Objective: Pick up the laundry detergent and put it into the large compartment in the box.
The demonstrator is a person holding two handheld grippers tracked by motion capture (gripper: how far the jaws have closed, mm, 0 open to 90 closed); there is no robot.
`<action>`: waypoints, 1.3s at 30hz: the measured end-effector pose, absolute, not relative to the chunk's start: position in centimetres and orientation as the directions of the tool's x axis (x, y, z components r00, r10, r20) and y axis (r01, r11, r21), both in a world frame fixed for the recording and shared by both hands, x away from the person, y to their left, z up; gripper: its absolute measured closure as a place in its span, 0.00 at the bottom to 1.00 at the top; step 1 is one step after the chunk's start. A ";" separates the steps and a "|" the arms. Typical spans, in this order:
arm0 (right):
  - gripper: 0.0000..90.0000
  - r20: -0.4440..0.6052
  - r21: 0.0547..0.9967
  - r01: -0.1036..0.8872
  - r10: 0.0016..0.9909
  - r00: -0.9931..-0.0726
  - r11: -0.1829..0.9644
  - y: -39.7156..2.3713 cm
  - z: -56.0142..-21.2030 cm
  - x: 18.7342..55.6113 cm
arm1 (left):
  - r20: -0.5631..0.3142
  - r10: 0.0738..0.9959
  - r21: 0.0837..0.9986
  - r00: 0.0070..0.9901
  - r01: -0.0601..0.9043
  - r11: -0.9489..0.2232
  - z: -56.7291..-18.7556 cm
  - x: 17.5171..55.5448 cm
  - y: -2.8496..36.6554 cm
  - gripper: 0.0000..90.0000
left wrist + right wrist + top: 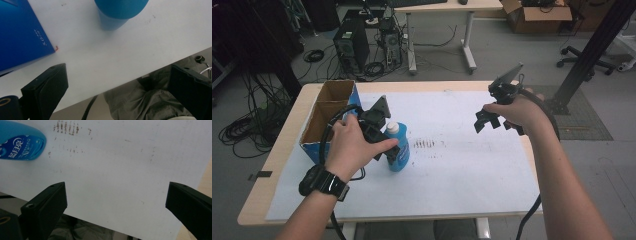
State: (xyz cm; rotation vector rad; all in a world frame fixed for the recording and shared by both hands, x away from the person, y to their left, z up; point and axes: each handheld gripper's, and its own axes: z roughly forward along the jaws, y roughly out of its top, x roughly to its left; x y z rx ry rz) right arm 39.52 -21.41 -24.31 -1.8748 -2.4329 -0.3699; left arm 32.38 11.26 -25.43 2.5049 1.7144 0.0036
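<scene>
While left gripper [388,145] hangs beside blue bottle [398,150], jaws apart, bottle body should be centred before closing; right gripper [486,121] held wide, empty.

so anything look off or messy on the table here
Mostly tidy. The one oddity is a patch of dark smudges on the white paper sheet, just right of the upright blue bottle; it looks like scuffing or dried marks, not a fresh spill. The box sits squarely at the left.
</scene>
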 end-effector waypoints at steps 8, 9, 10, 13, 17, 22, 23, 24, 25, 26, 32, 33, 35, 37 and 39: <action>0.04 0.179 0.161 0.958 0.948 -0.263 0.236 -21.5 -24.0 39.6 | -0.054 0.929 0.085 0.367 0.928 -0.362 -25.2 32.5 11.1 0.04; 0.04 0.179 0.161 0.958 0.948 -0.263 0.236 -21.5 -24.0 39.6 | -0.054 0.929 0.085 0.367 0.928 -0.362 -25.2 32.5 11.1 0.04; 0.04 0.173 0.163 0.959 0.950 -0.259 0.232 -21.5 -24.1 39.6 | -0.050 0.930 0.090 0.363 0.929 -0.358 -25.0 32.5 11.0 0.04; 0.04 0.174 0.160 0.958 0.948 -0.265 0.239 -21.5 -24.2 39.7 | -0.056 0.929 0.094 0.367 0.928 -0.361 -24.8 32.5 11.0 0.04; 0.04 0.173 0.155 0.959 0.949 -0.264 0.238 -21.5 -24.4 39.8 | -0.056 0.931 0.099 0.361 0.930 -0.355 -24.4 32.9 10.9 0.04; 0.04 0.173 0.155 0.957 0.947 -0.269 0.244 -21.6 -24.6 39.9 | -0.050 0.932 0.096 0.360 0.930 -0.354 -23.9 33.6 10.6 0.04; 0.04 0.175 0.156 0.958 0.947 -0.268 0.242 -21.6 -24.6 40.0 | -0.050 0.932 0.098 0.359 0.930 -0.353 -23.8 33.8 10.6 0.04; 0.04 0.174 0.154 0.958 0.948 -0.268 0.242 -21.6 -24.6 40.0 | -0.049 0.933 0.100 0.358 0.931 -0.352 -23.7 34.0 10.5 0.04; 0.04 0.173 0.154 0.957 0.947 -0.271 0.246 -21.6 -24.6 40.1 | -0.047 0.932 0.101 0.359 0.930 -0.353 -23.5 34.2 10.5 0.04; 0.04 0.173 0.153 0.957 0.947 -0.272 0.247 -21.5 -24.6 40.1 | -0.047 0.933 0.104 0.358 0.930 -0.352 -23.4 34.3 10.4 0.04; 0.04 0.170 0.153 0.956 0.946 -0.275 0.250 -21.6 -24.4 40.2 | -0.062 0.933 0.113 0.355 0.931 -0.346 -23.0 35.3 9.9 0.04; 0.04 0.171 0.152 0.956 0.946 -0.275 0.251 -21.7 -24.4 40.3 | -0.066 0.933 0.113 0.353 0.932 -0.345 -23.0 35.5 9.8 0.04; 0.04 0.171 0.153 0.957 0.947 -0.273 0.248 -21.8 -24.4 40.3 | -0.067 0.933 0.112 0.353 0.932 -0.345 -23.0 35.8 9.6 0.04; 0.04 0.173 0.152 0.956 0.946 -0.275 0.250 -21.9 -24.5 40.3 | -0.068 0.934 0.114 0.352 0.932 -0.343 -23.0 36.1 9.5 0.04; 0.04 0.173 0.150 0.957 0.946 -0.274 0.250 -22.0 -24.5 40.4 | -0.065 0.933 0.112 0.355 0.931 -0.346 -23.0 36.4 9.3 0.04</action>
